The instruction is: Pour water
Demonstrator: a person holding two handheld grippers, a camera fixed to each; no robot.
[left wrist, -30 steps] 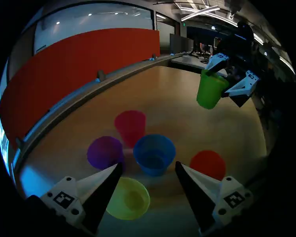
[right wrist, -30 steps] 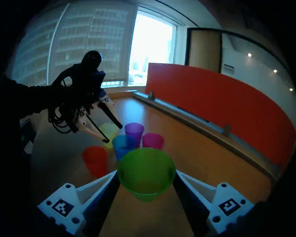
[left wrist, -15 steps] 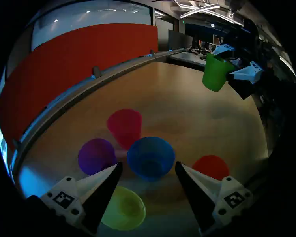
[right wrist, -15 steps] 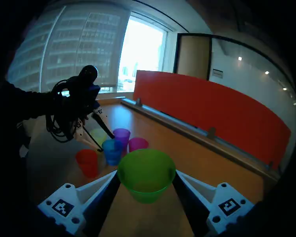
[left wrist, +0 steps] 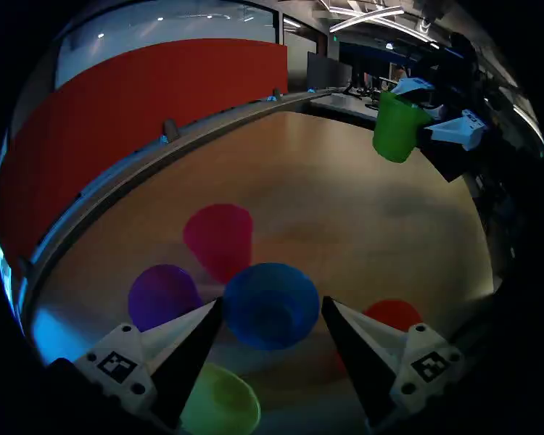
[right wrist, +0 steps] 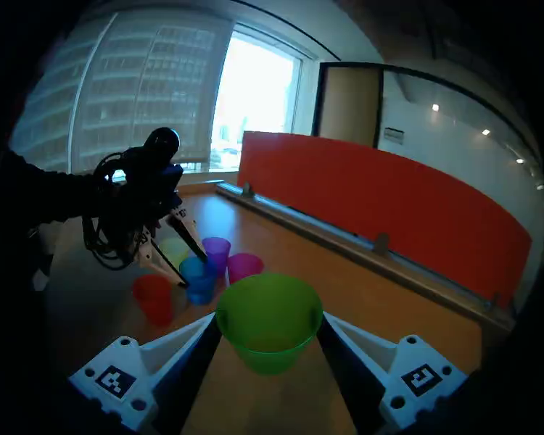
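- Left gripper view: the left gripper [left wrist: 270, 300] is held wide open, its tips flanking a blue plastic cup [left wrist: 272, 312] on the wooden table [left wrist: 330, 181], with no clear contact. A pink plastic cup [left wrist: 220, 238], a purple plastic cup [left wrist: 160, 296] and a red plastic cup [left wrist: 392, 313] are clustered beside it.
- Right gripper view: a green plastic cup [right wrist: 270, 330] is clamped upright by the right gripper [right wrist: 268, 316], raised well apart from the cluster. Water inside cannot be made out. The carrying step is judged to be in hand. Next, the rim would need to be brought over a receiving cup and tilted steadily.

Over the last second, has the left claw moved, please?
Yes: the left claw advanced toward the blue cup, now larger and lower between its tips.
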